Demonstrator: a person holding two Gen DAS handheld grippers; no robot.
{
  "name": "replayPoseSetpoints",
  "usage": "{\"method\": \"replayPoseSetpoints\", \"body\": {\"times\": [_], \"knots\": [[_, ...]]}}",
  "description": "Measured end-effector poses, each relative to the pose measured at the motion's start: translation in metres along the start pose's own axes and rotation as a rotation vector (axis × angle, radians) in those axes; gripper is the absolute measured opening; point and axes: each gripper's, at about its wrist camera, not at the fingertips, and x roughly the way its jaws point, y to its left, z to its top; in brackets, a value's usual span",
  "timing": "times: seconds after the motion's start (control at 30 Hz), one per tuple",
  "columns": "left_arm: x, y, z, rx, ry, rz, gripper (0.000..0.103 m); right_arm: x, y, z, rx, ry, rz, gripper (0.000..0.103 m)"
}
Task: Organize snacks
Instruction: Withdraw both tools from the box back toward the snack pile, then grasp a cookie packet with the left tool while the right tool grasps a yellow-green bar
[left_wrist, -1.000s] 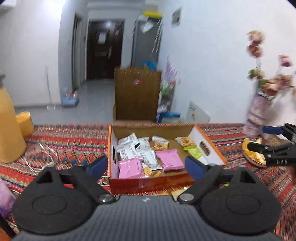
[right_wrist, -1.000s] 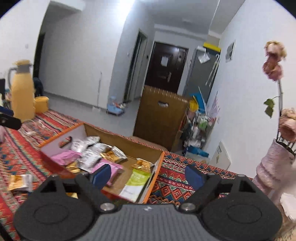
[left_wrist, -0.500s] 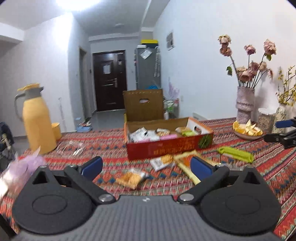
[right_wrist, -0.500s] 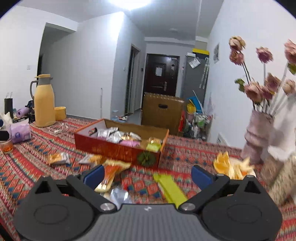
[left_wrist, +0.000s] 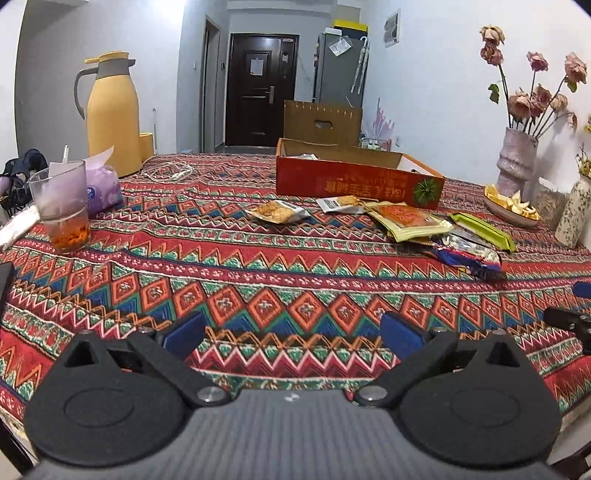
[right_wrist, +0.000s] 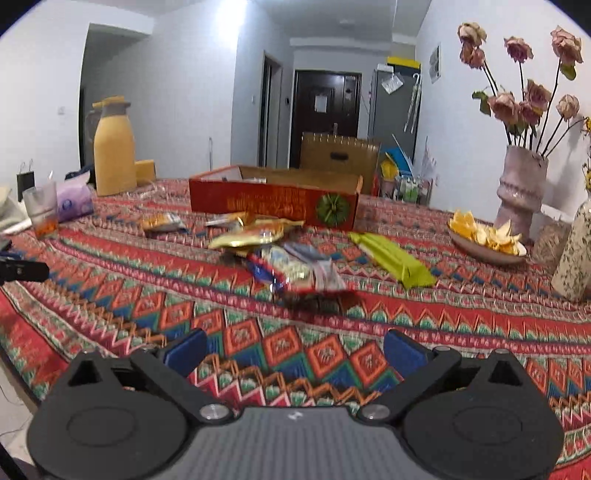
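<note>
An open red cardboard box stands at the far middle of the patterned tablecloth. Several snack packets lie loose in front of it: an orange packet, a yellow-red packet, a green packet and a blue-red packet. My left gripper is open and empty, low over the near cloth. My right gripper is open and empty, near the table's front, short of the blue-red packet.
A glass of tea, a purple tissue pack and a yellow thermos stand at the left. A vase of dried roses, a dish of orange peel and a speckled vase stand at the right.
Both grippers have pulled back from above the box to the near side of the table and dropped low. The box now looks farther away. Both stay open and empty.
</note>
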Motion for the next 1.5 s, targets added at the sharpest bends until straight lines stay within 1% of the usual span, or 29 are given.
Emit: {"method": "replayPoseSetpoints", "body": {"times": [0.2,0.37,0.5,0.6,0.7,0.77,0.83,0.93,0.97,1.0,1.03,1.07,1.1,1.17,1.23,1.3,1.33,1.37,1.4,1.43,1.47,1.5], "knots": [[0.002,-0.003,-0.001,0.009,0.009,0.004,0.103,0.001,0.002,-0.003,0.011,0.009,0.008,0.102],[0.024,-0.01,0.007,0.036,0.064,0.033,0.103,0.01,-0.002,-0.006,0.025,0.026,0.026,0.102],[0.039,-0.015,0.021,0.052,0.055,0.032,0.103,0.022,-0.008,-0.003,0.025,0.044,0.016,0.102],[0.051,-0.016,0.036,0.088,0.03,0.03,0.103,0.032,-0.021,0.008,0.039,0.031,0.001,0.102],[0.074,-0.014,0.056,0.126,0.031,0.029,0.103,0.048,-0.037,0.026,0.027,0.021,-0.026,0.102],[0.096,-0.009,0.071,0.138,0.04,0.01,0.103,0.06,-0.049,0.041,0.002,0.01,-0.045,0.1],[0.118,-0.004,0.084,0.146,0.057,0.003,0.103,0.074,-0.062,0.058,-0.016,-0.003,-0.046,0.094],[0.151,0.004,0.098,0.157,0.072,0.0,0.102,0.097,-0.081,0.078,-0.02,-0.016,-0.057,0.092],[0.163,0.006,0.103,0.161,0.074,-0.002,0.099,0.107,-0.086,0.084,-0.016,-0.011,-0.057,0.092],[0.173,0.008,0.106,0.164,0.074,-0.007,0.097,0.119,-0.092,0.09,-0.009,-0.004,-0.049,0.089],[0.184,0.011,0.11,0.172,0.079,-0.015,0.093,0.133,-0.099,0.094,0.002,0.009,-0.039,0.083],[0.193,0.012,0.114,0.184,0.091,-0.018,0.089,0.147,-0.104,0.097,0.01,0.028,-0.033,0.081],[0.2,0.012,0.117,0.197,0.098,-0.023,0.088,0.159,-0.108,0.098,0.014,0.047,-0.03,0.079],[0.215,0.015,0.122,0.217,0.104,-0.048,0.086,0.185,-0.113,0.098,0.007,0.091,-0.051,0.079],[0.225,0.022,0.124,0.197,0.122,-0.085,0.086,0.203,-0.119,0.095,0.022,0.117,-0.068,0.075],[0.235,0.026,0.122,0.172,0.136,-0.105,0.084,0.217,-0.128,0.092,0.065,0.143,-0.051,0.071],[0.239,0.028,0.121,0.161,0.14,-0.1,0.078,0.222,-0.131,0.09,0.084,0.152,-0.048,0.07],[0.244,0.029,0.118,0.156,0.148,-0.099,0.069,0.226,-0.133,0.088,0.099,0.161,-0.051,0.071],[0.247,0.03,0.116,0.153,0.158,-0.101,0.069,0.226,-0.134,0.088,0.111,0.158,-0.048,0.066],[0.245,0.03,0.113,0.163,0.133,-0.1,0.058,0.224,-0.134,0.088,0.116,0.152,-0.056,0.053],[0.243,0.029,0.112,0.174,0.124,-0.115,0.05,0.223,-0.133,0.087,0.116,0.152,-0.058,0.049],[0.24,0.028,0.112,0.18,0.127,-0.13,0.048,0.22,-0.131,0.086,0.116,0.152,-0.068,0.041]]}}
